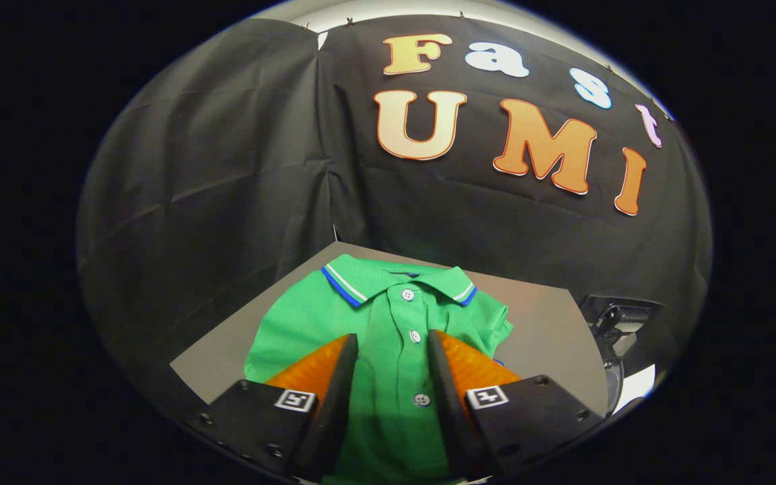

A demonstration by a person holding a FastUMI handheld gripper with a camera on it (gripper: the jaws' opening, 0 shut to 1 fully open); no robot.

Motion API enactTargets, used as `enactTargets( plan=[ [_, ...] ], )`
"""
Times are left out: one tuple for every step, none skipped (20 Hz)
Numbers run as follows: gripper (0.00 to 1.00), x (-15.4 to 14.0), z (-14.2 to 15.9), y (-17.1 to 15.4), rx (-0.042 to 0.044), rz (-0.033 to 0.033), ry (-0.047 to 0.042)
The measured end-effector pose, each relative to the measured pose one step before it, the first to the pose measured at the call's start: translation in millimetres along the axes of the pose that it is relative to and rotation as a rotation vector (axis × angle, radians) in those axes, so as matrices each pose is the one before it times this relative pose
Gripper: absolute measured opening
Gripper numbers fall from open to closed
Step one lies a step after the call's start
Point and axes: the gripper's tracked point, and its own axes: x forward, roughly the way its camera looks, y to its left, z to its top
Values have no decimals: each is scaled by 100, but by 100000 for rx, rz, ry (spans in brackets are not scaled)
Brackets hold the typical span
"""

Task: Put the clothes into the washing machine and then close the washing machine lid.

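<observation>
Lower hem of the green polo shirt (395, 350) is running out of sight under the claw (391, 350); a dark machine part (620, 323) beyond the tabletop's right edge is hard to make out. Shirt is lying flat on the grey tabletop (550, 330), collar pointing away, long axis running along the fingers. Claw is hovering wide open over the button placket, holding nothing.

Just a plain grey bench (550, 316) here, with a green polo shirt (388, 337) laid out flat on it, collar toward the far edge, buttons facing up.
</observation>
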Motion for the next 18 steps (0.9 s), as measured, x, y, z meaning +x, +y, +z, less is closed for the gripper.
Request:
enactTargets(
  plan=[
    [61, 214, 70, 27, -210, 1138, 341],
    [56, 48, -120, -81, 1236, 1011, 593],
    [49, 44, 32, 30, 1516, 1395, -375],
    [43, 8, 156, -70, 2203, 1013, -363],
    [31, 137, 47, -82, 90, 752, 717],
    [28, -173, 111, -70, 113, 234, -482],
    [24, -93, -20, -33, -1296, -151, 207],
    [24, -107, 8, 54, -1370, -309, -639],
    [24, -134, -6, -24, -1215, -308, -554],
    [24, 133, 13, -9, -969, -152, -578],
    [21, -18, 41, -146, 32, -382, -465],
    [17, -239, 86, 47, 1984, -54, -1705],
    [17, 502, 165, -113, 1656, -267, -1629],
    [16, -392, 135, 65, 509, 272, -1217],
    [16, 444, 569, -85, 952, -41, -2997],
    [11, -1023, 563, -78, 154, 704, -2672],
    [11, -47, 333, -202, 365, 156, -1085],
    [11, -40, -122, -87, 1257, 978, -9]
  ],
)
